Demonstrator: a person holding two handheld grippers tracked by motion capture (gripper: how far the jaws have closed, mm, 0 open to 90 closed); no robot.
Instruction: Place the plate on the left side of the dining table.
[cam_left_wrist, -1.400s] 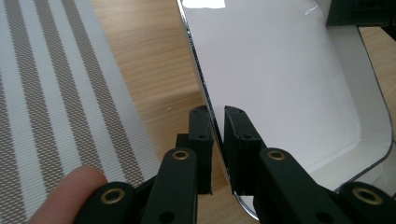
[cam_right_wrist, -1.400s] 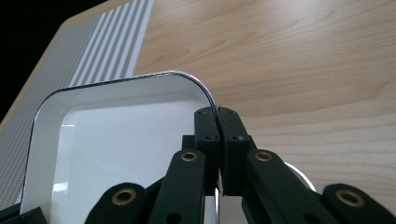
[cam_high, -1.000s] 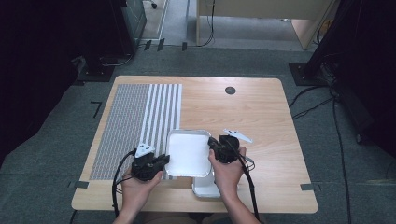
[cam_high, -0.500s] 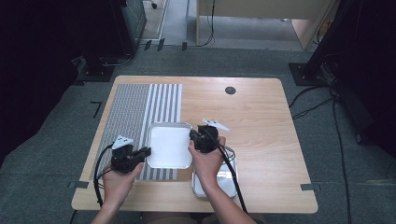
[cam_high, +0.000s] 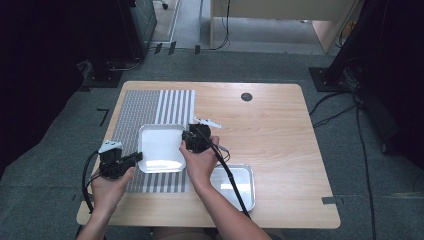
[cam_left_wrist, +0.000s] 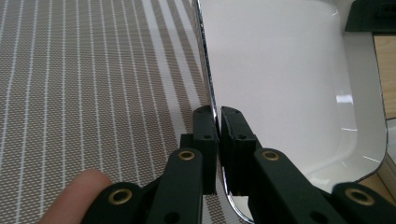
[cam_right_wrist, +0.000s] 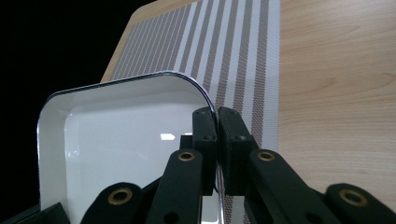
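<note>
- A white tray (cam_high: 161, 149) with rounded corners, a shallow raised wall and a thin dark rim sits left of centre in the high view, over the lower part of a striped placemat (cam_high: 150, 107) on the wooden table (cam_high: 270, 130).
- The tray's inside is glossy and bare, with small bright glints on its floor.
- The left claw (cam_high: 135, 157), at the lower left of the high view, is pressed together on the tray's left rim; the left gripper view shows the rim (cam_left_wrist: 209, 88) running up between the two black jaws, with the white basin to the right and the placemat's brown weave to the left.
- The right claw (cam_high: 186, 137) pinches the tray's opposite rim near its upper right corner; the right gripper view has that curved corner (cam_right_wrist: 196, 86) just above the closed jaws.
- A second tray (cam_high: 235, 185) lies on bare wood at the lower middle of the high view, partly under the right forearm; its cable crosses it.
- A fingertip (cam_left_wrist: 77, 193) shows at the lower left of the left gripper view.
- The high view also takes in a small dark disc (cam_high: 246, 96) near the table's far edge, and grey floor around the table.
</note>
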